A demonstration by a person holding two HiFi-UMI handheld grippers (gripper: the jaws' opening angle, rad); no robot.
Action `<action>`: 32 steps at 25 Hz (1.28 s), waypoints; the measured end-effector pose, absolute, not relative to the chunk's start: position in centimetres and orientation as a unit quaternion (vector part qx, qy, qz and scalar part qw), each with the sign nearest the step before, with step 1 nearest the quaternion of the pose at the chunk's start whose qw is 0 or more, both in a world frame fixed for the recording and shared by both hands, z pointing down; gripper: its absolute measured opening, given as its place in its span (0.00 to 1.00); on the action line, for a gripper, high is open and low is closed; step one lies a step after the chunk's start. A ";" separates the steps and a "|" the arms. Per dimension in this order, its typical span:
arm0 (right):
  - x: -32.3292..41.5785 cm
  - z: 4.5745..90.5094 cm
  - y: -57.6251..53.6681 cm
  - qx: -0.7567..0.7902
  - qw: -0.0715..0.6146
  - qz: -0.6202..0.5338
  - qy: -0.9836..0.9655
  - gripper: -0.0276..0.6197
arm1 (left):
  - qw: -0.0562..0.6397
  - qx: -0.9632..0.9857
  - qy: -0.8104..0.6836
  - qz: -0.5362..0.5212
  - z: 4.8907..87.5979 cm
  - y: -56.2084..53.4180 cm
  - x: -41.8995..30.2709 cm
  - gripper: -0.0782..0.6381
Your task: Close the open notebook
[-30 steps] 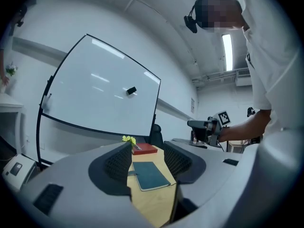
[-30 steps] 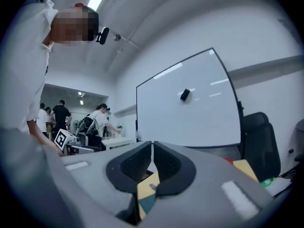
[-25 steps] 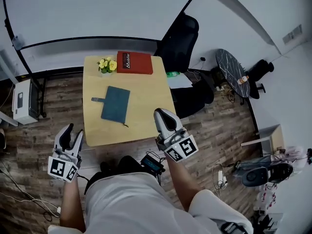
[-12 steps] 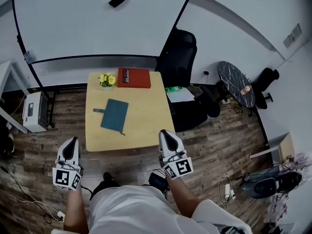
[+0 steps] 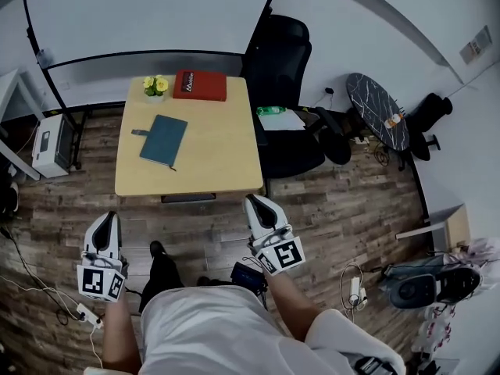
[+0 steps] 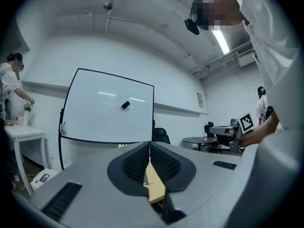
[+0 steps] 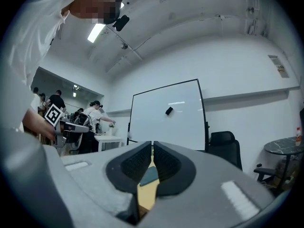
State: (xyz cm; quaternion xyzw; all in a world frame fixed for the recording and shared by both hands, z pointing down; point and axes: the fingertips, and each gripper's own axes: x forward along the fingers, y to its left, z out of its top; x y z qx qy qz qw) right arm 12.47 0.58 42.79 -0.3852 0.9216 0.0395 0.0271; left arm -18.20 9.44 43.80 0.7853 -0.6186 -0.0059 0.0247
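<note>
Notebook [image 5: 163,140] lies shut, teal cover up, on the left half of the counter [image 5: 226,162]. Red book [image 5: 200,85] and flowers [image 5: 155,85] sit at the far edge. Left hand-held gripper [image 5: 105,223] and right hand-held gripper [image 5: 255,206] are both clenched and empty, hanging over the floor [image 5: 328,201] short of the counter's near edge.

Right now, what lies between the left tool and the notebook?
Only bare table and wood floor, in the head view. The left tool hangs off the table's near edge; the notebook lies farther in.
</note>
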 end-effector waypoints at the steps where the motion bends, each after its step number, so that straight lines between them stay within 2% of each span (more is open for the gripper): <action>1: 12.9 43.1 1.5 -0.378 0.025 0.040 0.925 0.07 | 0.027 0.785 -0.619 -0.002 44.0 10.7 -17.4 0.13; 7: 15.0 45.4 6.0 -0.359 0.025 0.017 0.933 0.07 | 0.059 0.781 -0.622 0.011 45.9 17.3 -14.8 0.13; 12: 14.8 45.8 8.8 -0.364 0.024 0.009 0.931 0.06 | 0.069 0.784 -0.617 0.015 46.2 19.7 -15.4 0.13; 16: 13.5 47.9 9.8 -0.381 -0.003 -0.015 0.924 0.07 | 0.074 0.797 -0.600 -0.001 47.0 19.6 -16.4 0.13; 32: 4.6 46.8 15.2 -0.436 -0.005 -0.022 0.900 0.06 | 0.068 0.805 -0.589 -0.001 48.5 23.2 -25.6 0.13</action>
